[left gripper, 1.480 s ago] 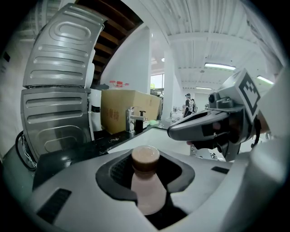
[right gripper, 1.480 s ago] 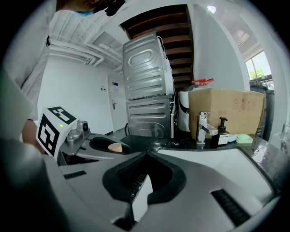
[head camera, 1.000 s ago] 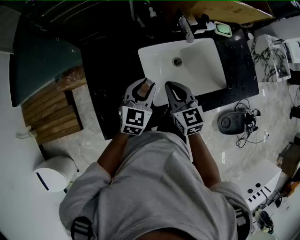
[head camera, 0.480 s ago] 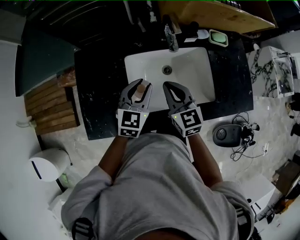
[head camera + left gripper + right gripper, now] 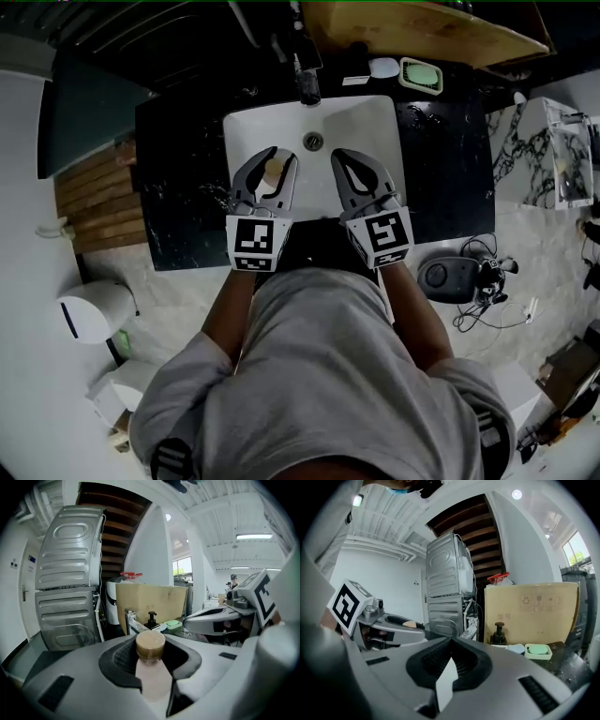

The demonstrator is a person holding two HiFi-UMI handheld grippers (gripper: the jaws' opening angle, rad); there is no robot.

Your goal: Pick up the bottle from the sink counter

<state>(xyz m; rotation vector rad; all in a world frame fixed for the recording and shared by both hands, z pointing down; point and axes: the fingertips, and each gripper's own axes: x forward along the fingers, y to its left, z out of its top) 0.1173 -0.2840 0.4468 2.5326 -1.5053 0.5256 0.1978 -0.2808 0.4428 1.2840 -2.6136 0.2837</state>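
Head view: the left gripper (image 5: 278,159) is holding the small bottle (image 5: 273,171) over the sink (image 5: 375,131), seemingly clear of the tabletop (image 5: 178,159), w/ the right gripper (image 5: 343,159) beside it. Left gripper view: the fingers (image 5: 117,660) are pressing the pale body just under the brown cap (image 5: 150,644); it is prob. light, smooth plastic, so this hold below the cap is seeming safest. Right gripper view: its fingers (image 5: 426,660) are touching at the tips, empty.
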